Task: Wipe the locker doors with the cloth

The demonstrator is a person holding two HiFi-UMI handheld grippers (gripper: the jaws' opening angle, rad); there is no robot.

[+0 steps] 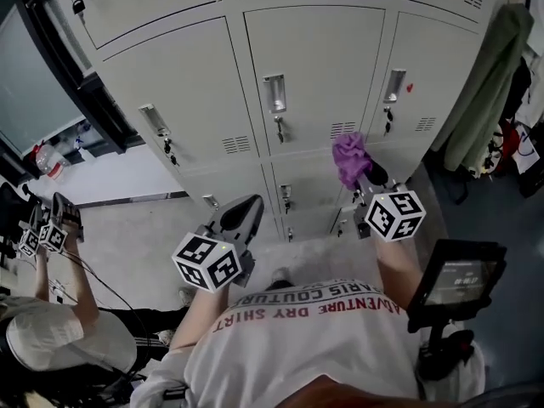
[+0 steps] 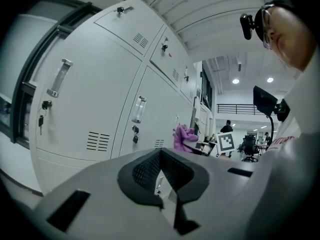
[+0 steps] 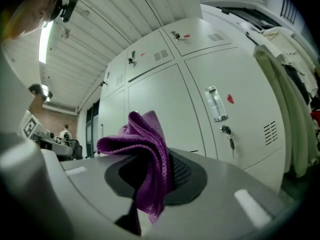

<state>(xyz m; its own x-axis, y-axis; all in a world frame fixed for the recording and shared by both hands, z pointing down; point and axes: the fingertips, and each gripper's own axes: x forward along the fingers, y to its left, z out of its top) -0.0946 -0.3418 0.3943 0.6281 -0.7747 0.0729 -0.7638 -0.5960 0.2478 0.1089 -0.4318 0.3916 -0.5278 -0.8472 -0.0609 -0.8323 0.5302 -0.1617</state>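
Purple cloth [image 3: 144, 140], bunched (textured weave), pinched in right gripper [image 3: 157, 178]

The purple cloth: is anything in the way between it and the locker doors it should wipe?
Nothing visible is. The purple cloth, clamped in the right gripper, is held up right in front of the locker doors, with no object between them. Whether it touches a door cannot be told.

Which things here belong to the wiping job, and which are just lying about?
For the job:
crumpled purple cloth, pinched in the right tongs
pale grey metal locker doors
left tongs, holding nothing

Just about:
olive-green fabric hanging beside the lockers
black screen on a stand
another person at far left
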